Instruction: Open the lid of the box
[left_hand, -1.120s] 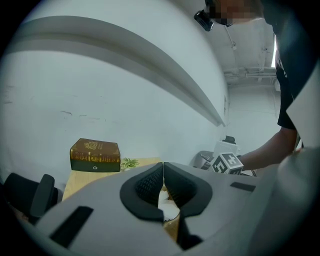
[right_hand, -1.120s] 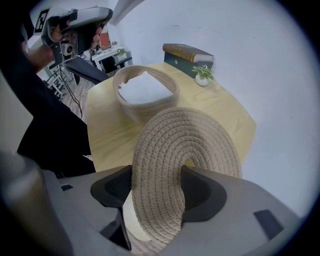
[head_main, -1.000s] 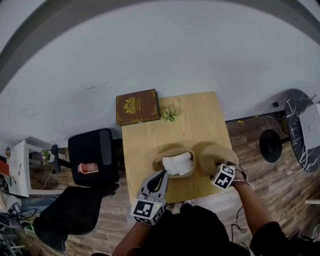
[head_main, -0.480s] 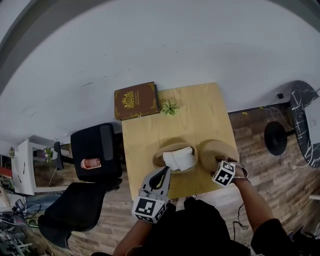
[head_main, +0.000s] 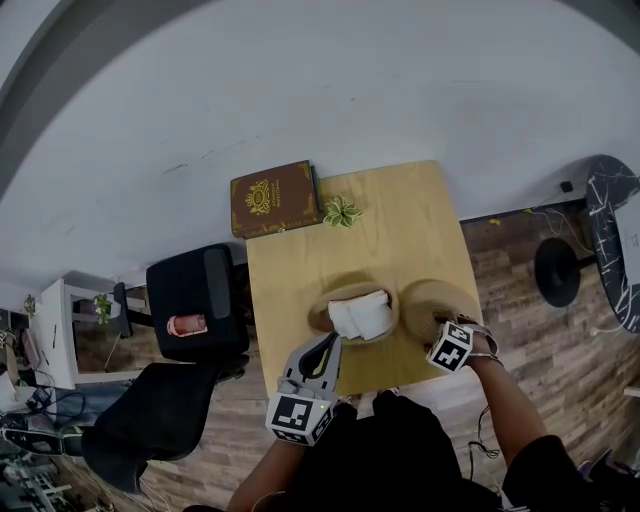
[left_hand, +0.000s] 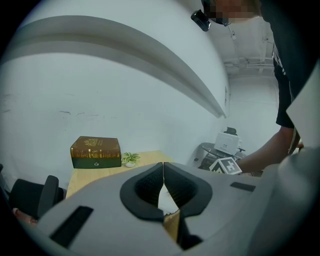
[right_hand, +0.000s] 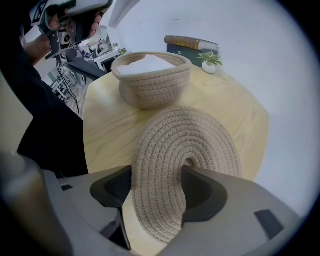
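On the bench (head_main: 300, 260), right of the open woven box (head_main: 352, 318), the lid (right_hand: 182, 145) lies off, pinched in the right tongs (right_hand: 157, 187); the left tongs (left_hand: 163, 176) are closed and empty (only letting go seems left).

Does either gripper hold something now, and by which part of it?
The right gripper holds the woven lid by its near edge, which is pinched between the jaws. The left gripper is shut and holds nothing.
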